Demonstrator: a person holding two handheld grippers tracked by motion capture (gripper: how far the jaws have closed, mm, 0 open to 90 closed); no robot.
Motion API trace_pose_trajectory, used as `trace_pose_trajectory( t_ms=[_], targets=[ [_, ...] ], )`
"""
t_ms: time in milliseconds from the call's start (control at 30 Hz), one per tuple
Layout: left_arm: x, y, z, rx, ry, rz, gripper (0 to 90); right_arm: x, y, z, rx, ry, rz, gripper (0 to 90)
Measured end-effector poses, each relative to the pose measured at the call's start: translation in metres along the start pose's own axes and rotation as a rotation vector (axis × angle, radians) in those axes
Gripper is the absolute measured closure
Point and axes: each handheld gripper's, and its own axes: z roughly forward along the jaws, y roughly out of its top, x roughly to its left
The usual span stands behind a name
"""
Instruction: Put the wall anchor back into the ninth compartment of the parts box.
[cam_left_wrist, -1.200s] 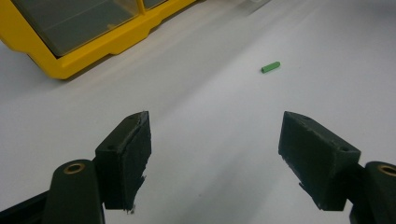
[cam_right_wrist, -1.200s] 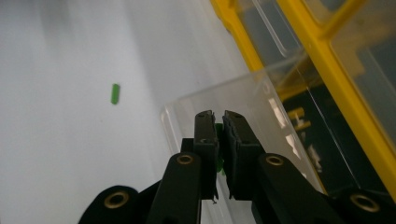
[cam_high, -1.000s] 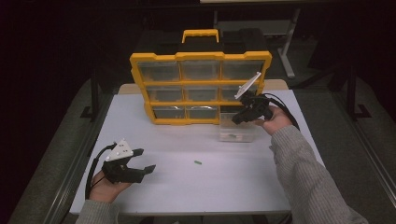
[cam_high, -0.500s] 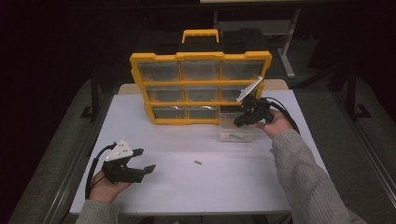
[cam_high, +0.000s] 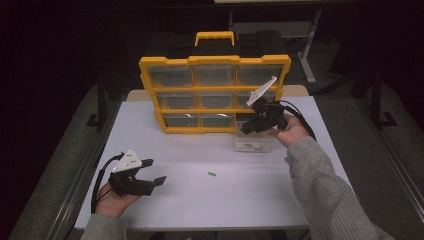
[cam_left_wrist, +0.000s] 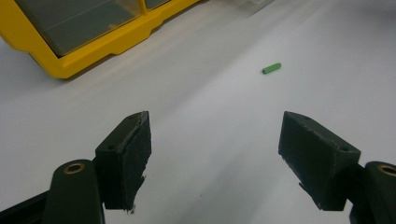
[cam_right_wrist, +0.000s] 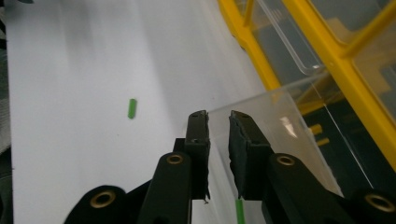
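Right gripper (cam_right_wrist: 218, 116) over clear plastic drawer (cam_high: 256, 142), small green pieces inside

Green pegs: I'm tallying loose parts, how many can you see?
2 at least: one green peg lies loose mid-table, another green piece sits inside the clear drawer; more may be hidden there.

White table (cam_high: 310, 195), grey floor (cam_high: 60, 150), white-legged table behind (cam_high: 307, 55), dark background

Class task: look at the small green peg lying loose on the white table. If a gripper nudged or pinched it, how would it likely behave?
The green peg looks like a short round cylinder lying on its side, so a nudge would probably roll it. It seems tiny beside the left gripper and its wide-open jaws, so likely very light and easily flicked away. The smooth table offers little to stop it.
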Motion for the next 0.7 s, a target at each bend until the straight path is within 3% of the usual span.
trace_pose_trajectory(
  t_ms=[467, 500, 700],
  targets=[
    [0.0, 0.001, 0.0, 0.009, 0.002, 0.012, 25.2, 0.026, 0.012, 0.006, -0.021, 0.056, -0.047, 68.2],
    [-0.001, 0.0, 0.0, -0.004, 0.005, -0.002, 25.2, 0.028, 0.013, 0.008, -0.026, 0.063, -0.049, 67.6],
    [-0.001, 0.0, 0.0, 0.001, 0.008, 0.001, 25.2, 0.039, 0.014, 0.018, -0.014, 0.069, -0.063, 64.8]
  ],
)
